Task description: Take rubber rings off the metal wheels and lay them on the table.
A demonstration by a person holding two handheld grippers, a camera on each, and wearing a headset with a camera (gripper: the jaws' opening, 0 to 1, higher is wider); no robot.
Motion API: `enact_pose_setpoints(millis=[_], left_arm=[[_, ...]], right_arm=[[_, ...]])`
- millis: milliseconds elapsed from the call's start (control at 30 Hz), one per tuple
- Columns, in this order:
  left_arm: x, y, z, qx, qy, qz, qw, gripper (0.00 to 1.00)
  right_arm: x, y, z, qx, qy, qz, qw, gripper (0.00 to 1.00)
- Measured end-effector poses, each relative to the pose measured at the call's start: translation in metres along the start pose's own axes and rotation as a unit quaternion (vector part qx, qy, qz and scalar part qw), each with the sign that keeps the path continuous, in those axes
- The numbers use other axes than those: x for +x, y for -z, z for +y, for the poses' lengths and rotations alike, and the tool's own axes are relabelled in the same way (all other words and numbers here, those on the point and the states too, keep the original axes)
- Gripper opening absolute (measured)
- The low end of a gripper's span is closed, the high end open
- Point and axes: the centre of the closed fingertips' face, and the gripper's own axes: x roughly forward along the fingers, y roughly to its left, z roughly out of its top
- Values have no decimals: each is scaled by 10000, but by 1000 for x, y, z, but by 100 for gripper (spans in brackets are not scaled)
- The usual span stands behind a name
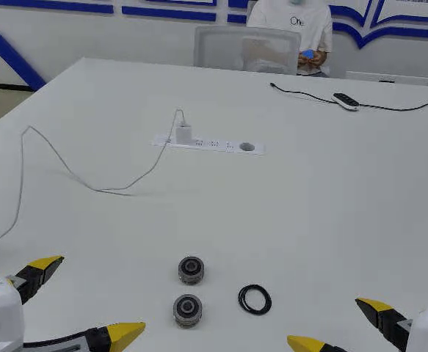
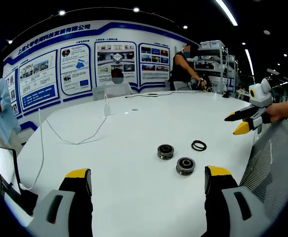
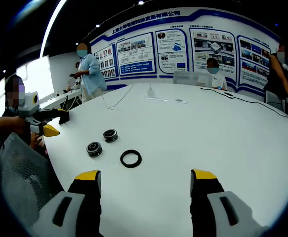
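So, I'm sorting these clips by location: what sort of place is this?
Probably a company meeting room or showroom: a large white table with a power strip at its middle, and blue-and-white display boards along the wall.

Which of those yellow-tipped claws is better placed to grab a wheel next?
Probably the left. In the head view the left gripper, jaws open, sits closest to the near wheel. The loose rubber ring lies between that wheel and the right gripper.

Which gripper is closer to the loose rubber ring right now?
Right. The right gripper is just to the right of the ring, jaws open. The left gripper is farther off on the other side, past both metal wheels.
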Motion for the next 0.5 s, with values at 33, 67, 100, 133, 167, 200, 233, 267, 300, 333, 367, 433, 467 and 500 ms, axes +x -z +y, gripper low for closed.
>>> enact_pose_setpoints(millis=[33,67,100,133,167,200,233,267,300,333,367,433,467,500], left_arm=[[0,0,0,-5,6,-7,10000,97],[1,0,1,-1,14,-11,10000,97],[1,-1,1,5,28,-10,10000,97],[1,-1,1,22,36,-2,10000,97],[2,-2,1,55,57,-6,10000,97],[2,-3,1,70,70,-4,10000,97],[3,-3,1,85,80,2,9999,97],[3,-4,1,100,88,-2,9999,97],[3,-4,1,102,94,-8,9999,97],[3,-4,1,92,97,-12,9999,97],[3,-3,2,74,100,-9,9999,97],[3,-2,2,79,101,15,9999,96],[3,-2,2,80,101,17,9999,96],[3,-1,2,77,102,15,9999,96]], right_arm=[[0,-1,0,2,1,-12,10000,75],[0,-1,1,-7,3,-12,10000,76],[0,-2,1,-29,8,-7,10000,76],[1,-2,1,-45,16,-6,10000,76],[1,-2,1,-81,33,9,10000,75],[1,-2,1,-82,41,13,10000,75],[1,-3,2,-90,30,7,10000,75],[1,-3,4,-95,18,0,10000,75],[1,-3,4,-87,17,-2,10000,75],[2,-3,5,-79,10,-3,10000,75],[3,-2,6,-76,-4,14,10000,75],[4,-2,7,-55,-13,34,10000,74],[4,-2,7,-12,-17,30,10000,74],[4,-4,7,39,-10,0,10000,73]])
